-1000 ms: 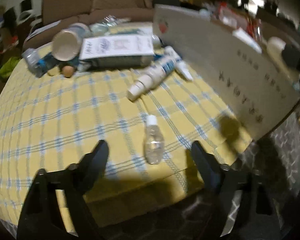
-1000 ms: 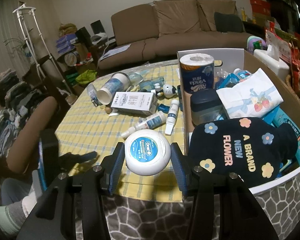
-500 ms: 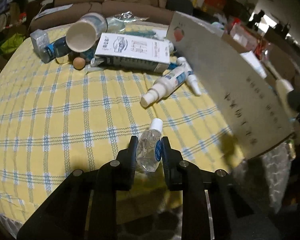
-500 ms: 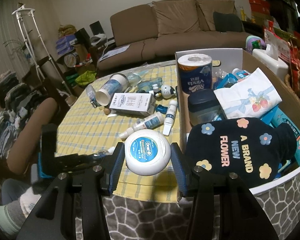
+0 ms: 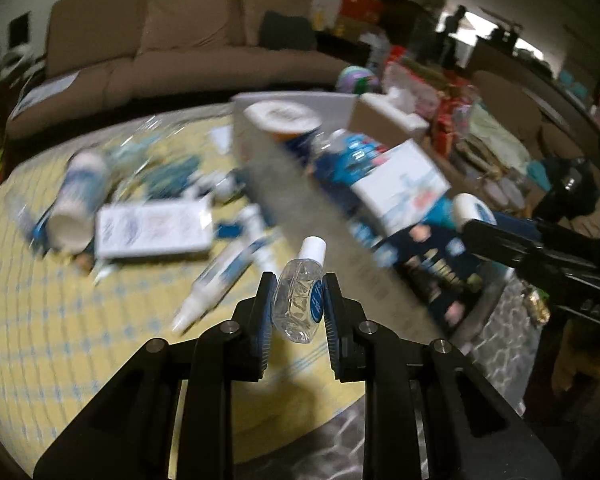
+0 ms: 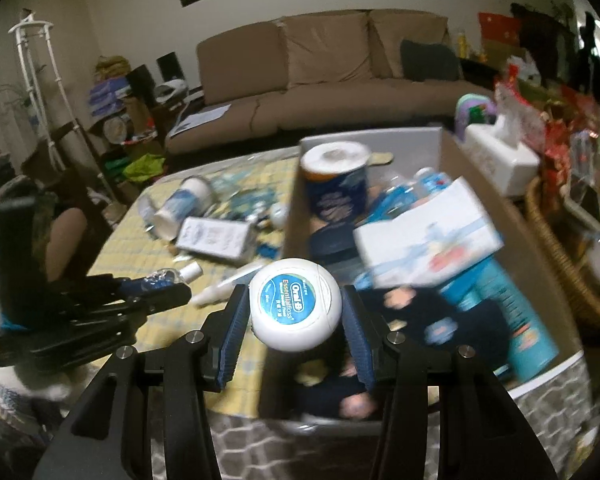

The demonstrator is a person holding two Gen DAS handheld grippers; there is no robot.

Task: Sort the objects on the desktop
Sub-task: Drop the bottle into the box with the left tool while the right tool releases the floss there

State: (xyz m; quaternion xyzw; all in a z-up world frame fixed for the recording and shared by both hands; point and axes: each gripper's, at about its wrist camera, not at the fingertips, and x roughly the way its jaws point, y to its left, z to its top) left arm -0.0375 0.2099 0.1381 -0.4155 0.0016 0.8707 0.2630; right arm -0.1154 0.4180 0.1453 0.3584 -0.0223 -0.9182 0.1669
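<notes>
Up off the yellow checked tablecloth (image 5: 40, 320): small clear bottle (image 5: 299, 300), white cap forward, clamped in the left gripper (image 5: 298, 306) beside the cardboard box (image 6: 536, 236). Clenched in the right gripper (image 6: 296, 316): round white floss case (image 6: 296, 304), above the box's near corner.

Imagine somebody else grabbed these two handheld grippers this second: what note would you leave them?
Left gripper: shut on the small clear bottle, lifted above the yellow checked tablecloth.
Right gripper: shut on the white floss container, held over the near end of the cardboard box.
Done: toilet roll, black pouch and other items lie in the box.
Left: drop both held items in, then clear the white tubes, flat box and cup off the cloth.
</notes>
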